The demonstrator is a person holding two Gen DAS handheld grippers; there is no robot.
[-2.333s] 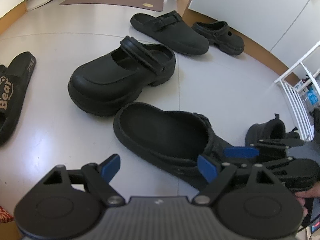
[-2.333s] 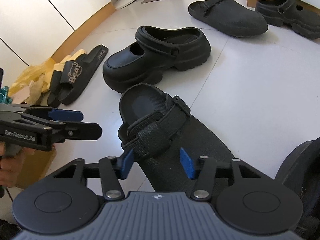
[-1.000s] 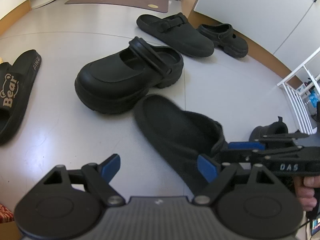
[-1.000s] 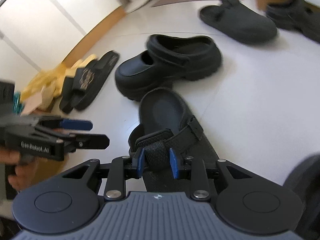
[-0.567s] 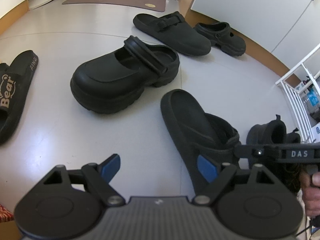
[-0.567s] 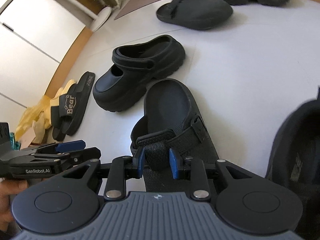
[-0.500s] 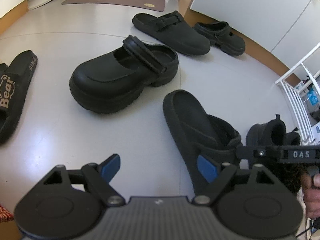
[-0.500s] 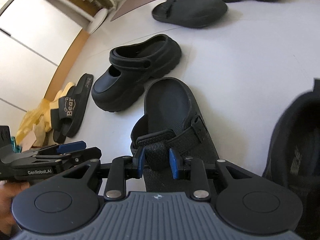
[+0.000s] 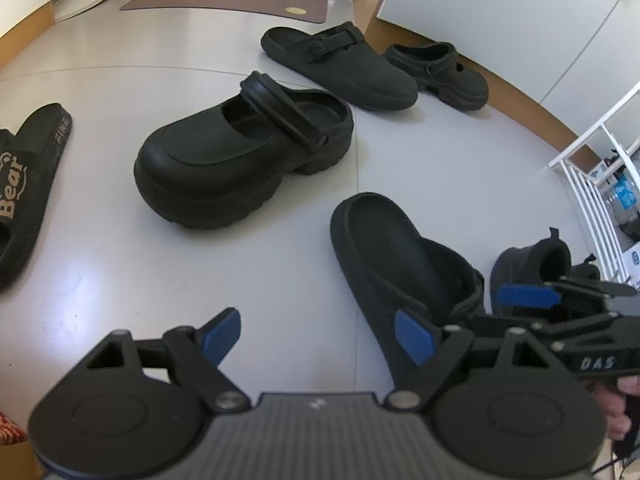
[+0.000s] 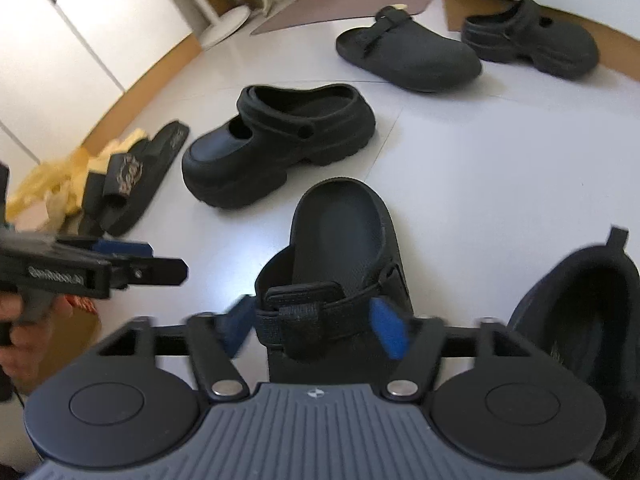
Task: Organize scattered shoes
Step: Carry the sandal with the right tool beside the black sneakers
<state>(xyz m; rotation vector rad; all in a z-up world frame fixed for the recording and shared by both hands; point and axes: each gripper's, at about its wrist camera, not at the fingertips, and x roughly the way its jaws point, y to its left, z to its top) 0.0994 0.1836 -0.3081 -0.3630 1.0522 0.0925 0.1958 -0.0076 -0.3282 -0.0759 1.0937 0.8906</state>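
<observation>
Right wrist view puts the floor (image 10: 500,168) ahead of your tongs, scattered with black shoes. The chunky clog (image 10: 280,144) stands beyond your right gripper (image 10: 316,330), up and a little left; from your left gripper (image 9: 318,334) it lies straight ahead, well apart. It looks like moulded foam with a thick sole: bulky but probably light, stiff enough not to fold, smooth and likely a bit slick. Judge the heel strap or the collar rim as your best hold; the rounded toe looks too wide and too slippery.

The flat clog (image 10: 340,248) sits right at your right gripper, its heel away from you. The pads have just been spreading; they stand wide on either side of the strap (image 10: 316,312) without pressing it, so the shoe rests on the floor. That strap is soft webbing; it gives under a pinch and lets the shoe swing, so you might do better on the firmer side wall. To the right of this gripper, close by, lies a dark sneaker (image 10: 580,320), soft at the collar.

Your left gripper hovers spread and empty, the flat clog just right of it.
</observation>
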